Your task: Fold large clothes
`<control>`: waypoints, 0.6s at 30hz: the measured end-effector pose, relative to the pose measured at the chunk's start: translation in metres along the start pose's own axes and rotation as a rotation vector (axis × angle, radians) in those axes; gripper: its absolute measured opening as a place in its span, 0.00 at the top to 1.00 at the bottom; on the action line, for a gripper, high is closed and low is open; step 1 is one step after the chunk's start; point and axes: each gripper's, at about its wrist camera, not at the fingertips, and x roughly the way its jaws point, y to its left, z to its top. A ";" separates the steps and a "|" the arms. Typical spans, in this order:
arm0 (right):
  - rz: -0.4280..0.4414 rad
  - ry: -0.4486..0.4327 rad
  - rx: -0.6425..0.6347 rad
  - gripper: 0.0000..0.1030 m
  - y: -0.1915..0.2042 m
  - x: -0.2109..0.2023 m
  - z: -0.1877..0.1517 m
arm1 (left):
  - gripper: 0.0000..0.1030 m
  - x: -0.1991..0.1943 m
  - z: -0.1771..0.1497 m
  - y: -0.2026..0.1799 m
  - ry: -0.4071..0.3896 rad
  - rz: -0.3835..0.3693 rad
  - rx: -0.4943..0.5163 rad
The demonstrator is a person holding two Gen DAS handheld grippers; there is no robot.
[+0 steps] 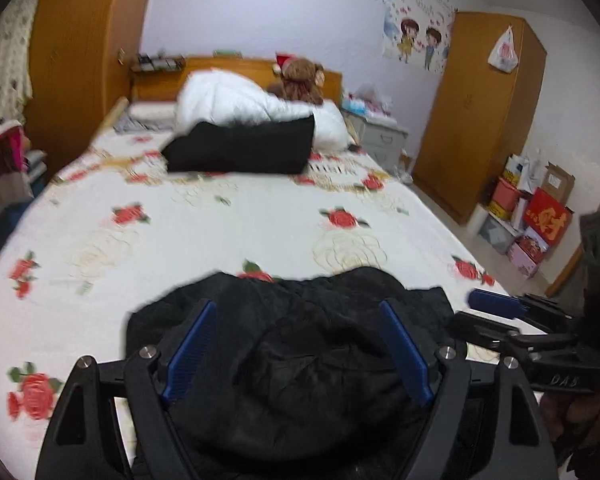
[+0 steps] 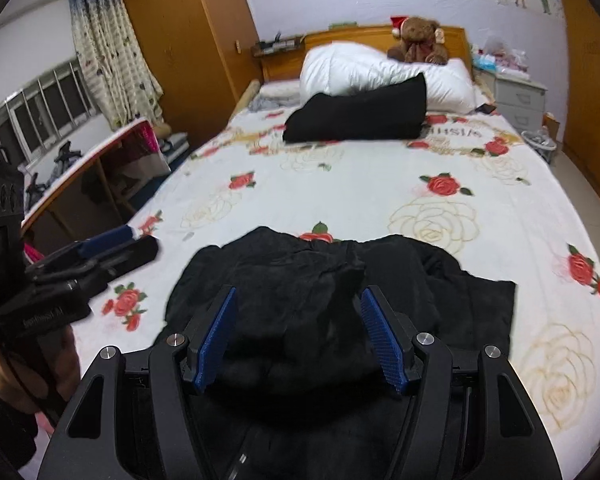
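We find the crumpled black fabric garment (image 2: 312, 292) heaped on the rose-printed white bed (image 2: 340, 184), apparently unheld, both tools, left (image 1: 296, 344) and right (image 2: 298, 336), spread above it ready to grasp.

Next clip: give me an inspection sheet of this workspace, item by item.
Surface: bed with rose-print sheet, mostly bare in the middle.
Job's things: crumpled black garment at near edge; folded black garment near the headboard.
Clutter: white duvet, teddy bear.
Grippers: left tool and right tool open above the crumpled garment, gripping nothing.
Cables: a dark cord by the left hand.
Surroundings: wardrobe, nightstand, curtain, boxes.
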 end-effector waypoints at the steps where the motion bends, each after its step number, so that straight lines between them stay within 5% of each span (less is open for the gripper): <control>1: 0.003 0.023 -0.003 0.42 -0.002 0.012 -0.004 | 0.19 0.013 -0.009 0.001 0.032 0.001 0.002; 3: 0.005 0.116 0.004 0.57 -0.009 0.041 -0.028 | 0.19 0.038 -0.039 0.003 0.104 -0.012 0.013; 8: -0.002 0.339 0.051 0.66 -0.032 0.101 -0.116 | 0.19 0.091 -0.129 0.019 0.286 0.029 -0.009; 18: -0.041 0.330 0.088 0.67 -0.043 0.100 -0.122 | 0.18 0.109 -0.118 0.011 0.314 0.093 -0.038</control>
